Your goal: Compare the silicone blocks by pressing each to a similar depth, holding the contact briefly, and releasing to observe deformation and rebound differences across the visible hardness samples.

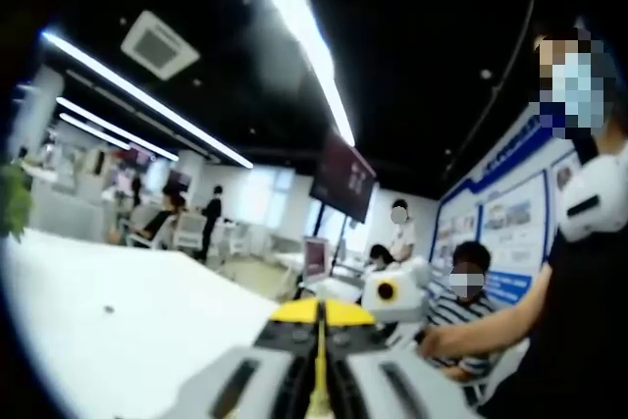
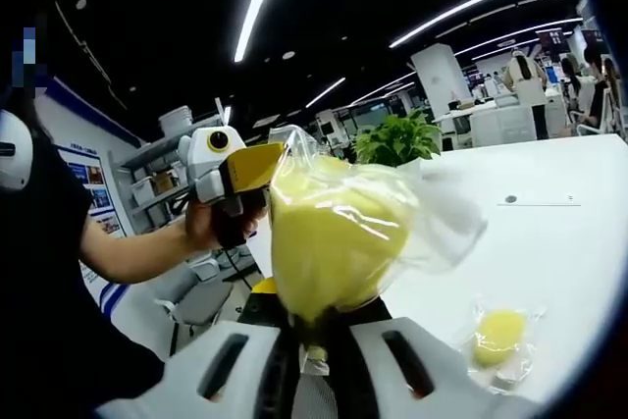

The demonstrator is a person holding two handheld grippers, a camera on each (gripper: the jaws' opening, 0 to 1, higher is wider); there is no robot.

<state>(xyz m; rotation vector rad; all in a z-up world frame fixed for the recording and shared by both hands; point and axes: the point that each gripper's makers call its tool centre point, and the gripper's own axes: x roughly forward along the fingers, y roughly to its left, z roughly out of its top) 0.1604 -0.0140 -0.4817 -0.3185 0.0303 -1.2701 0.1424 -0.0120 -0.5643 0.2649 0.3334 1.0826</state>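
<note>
In the right gripper view, the right hand-held gripper (image 2: 312,336) is closed on a yellow block (image 2: 334,233) sealed in a clear bag (image 2: 442,208), pinched at the block's lower end and lifted clear of the white desk (image 2: 569,242). A second bagged block (image 2: 498,333) is seen lying flat on the desk, near the edge closest to the camera and well apart from the lifted one. The left hand-held gripper (image 2: 257,166), held in a hand (image 2: 211,223), is seen just beside the lifted bag's upper corner; contact cannot be confirmed.

In the left gripper view, the left hand-held gripper (image 1: 319,326) is shown with jaws together and nothing between them, raised above the desk (image 1: 118,321).

Assessment: the block is judged light and soft, likely to yield visibly under jaw pressure and to rebound on release. The film is judged slippery and loose, so purchase should be taken on the block body, not the slack bag. Pressing is judged not yet begun.
</note>
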